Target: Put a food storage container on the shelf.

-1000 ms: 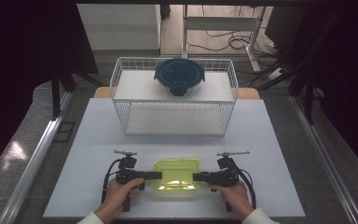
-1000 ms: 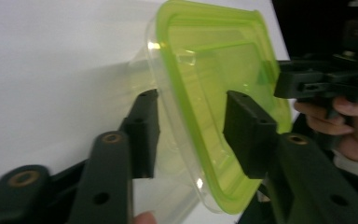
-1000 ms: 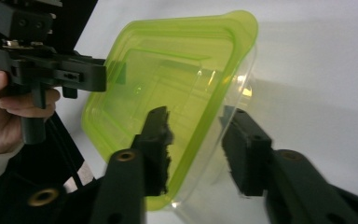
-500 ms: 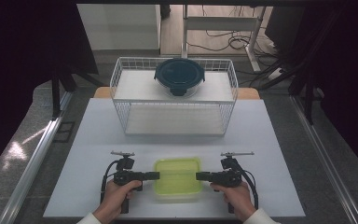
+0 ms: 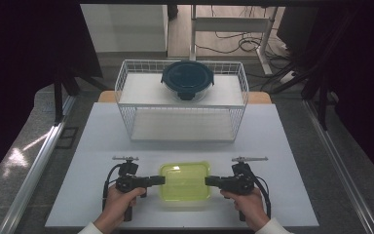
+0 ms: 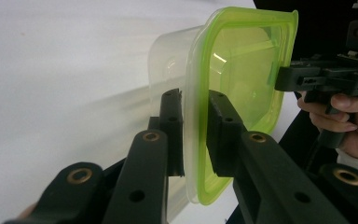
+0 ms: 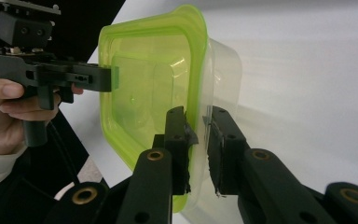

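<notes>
In the high view a clear container with a yellow-green lid (image 5: pixel 184 183) sits low in the middle of the frame on the white table (image 5: pixel 92 146), with a person's two hands coming in from the bottom edge. The left gripper (image 5: pixel 158 180) meets the container's left rim and the right gripper (image 5: pixel 210 181) meets its right rim, both lying roughly level and pointing toward each other. In the left gripper view the two black jaws stand on either side of the lid's edge, one against the clear body and one against the green lid face, closed tight on the rim with no gap to be seen; the other gripper and the hand that holds it appear at the right of that frame, at the far edge of the lid. In the right gripper view the jaws have just been closing and now pinch the lid's rim and the container wall between them, near the lower middle of the frame. Higher in the high view, in the upper middle, a white wire basket (image 5: pixel 126 105) stands well apart from the container, with a dark round lidded bowl (image 5: pixel 187 79) resting on top of it.
</notes>
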A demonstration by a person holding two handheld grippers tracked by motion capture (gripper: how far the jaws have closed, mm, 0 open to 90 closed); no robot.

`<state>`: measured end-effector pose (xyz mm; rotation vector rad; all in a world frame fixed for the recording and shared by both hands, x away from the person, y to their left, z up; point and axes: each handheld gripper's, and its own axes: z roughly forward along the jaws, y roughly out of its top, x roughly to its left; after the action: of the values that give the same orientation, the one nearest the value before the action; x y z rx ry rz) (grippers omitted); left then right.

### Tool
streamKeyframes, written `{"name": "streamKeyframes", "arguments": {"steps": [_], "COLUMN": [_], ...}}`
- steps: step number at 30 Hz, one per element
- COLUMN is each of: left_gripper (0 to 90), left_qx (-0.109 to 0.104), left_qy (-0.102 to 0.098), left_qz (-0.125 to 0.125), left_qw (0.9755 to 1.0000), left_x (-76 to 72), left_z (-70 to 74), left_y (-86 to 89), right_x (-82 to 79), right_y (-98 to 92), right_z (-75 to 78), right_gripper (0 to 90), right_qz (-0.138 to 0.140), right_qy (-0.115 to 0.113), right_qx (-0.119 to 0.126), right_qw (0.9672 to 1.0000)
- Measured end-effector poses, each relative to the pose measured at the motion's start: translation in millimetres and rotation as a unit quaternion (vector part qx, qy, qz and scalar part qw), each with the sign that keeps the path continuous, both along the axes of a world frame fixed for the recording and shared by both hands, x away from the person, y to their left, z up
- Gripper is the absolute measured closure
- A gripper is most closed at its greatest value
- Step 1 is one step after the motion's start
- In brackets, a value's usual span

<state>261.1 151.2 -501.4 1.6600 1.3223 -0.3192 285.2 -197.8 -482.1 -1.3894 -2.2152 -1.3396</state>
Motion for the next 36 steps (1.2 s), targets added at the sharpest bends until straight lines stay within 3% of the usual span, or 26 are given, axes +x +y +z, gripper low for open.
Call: {"name": "streamKeyframes", "arguments": {"steps": [7, 17, 23, 36], "left_gripper": [78.3, 79.0, 78.9, 78.7], "left_qx": [0.003, 0.000, 0.003, 0.011], "left_qy": [-0.019, -0.029, -0.047, -0.091], "left_qz": [0.001, 0.003, 0.005, 0.006], "left_qw": [0.9998, 0.9996, 0.9989, 0.9958], "left_x": [-3.6, 0.9, 6.7, 14.5], "left_z": [11.9, 30.1, 48.2, 91.7], "left_y": [0.4, 5.2, 7.0, 7.4], "right_x": [0.6, 3.6, 7.8, 15.9], "right_y": [0.4, 4.7, 7.8, 8.6], "right_z": [11.9, 34.1, 50.4, 88.5], "right_gripper": [78.0, 77.9, 78.0, 78.3], "right_qz": [0.009, 0.021, 0.021, 0.018], "right_qy": [-0.015, -0.044, -0.063, -0.101], "right_qx": [0.002, -0.002, -0.009, -0.003], "right_qw": [0.9998, 0.9988, 0.9978, 0.9947]}}
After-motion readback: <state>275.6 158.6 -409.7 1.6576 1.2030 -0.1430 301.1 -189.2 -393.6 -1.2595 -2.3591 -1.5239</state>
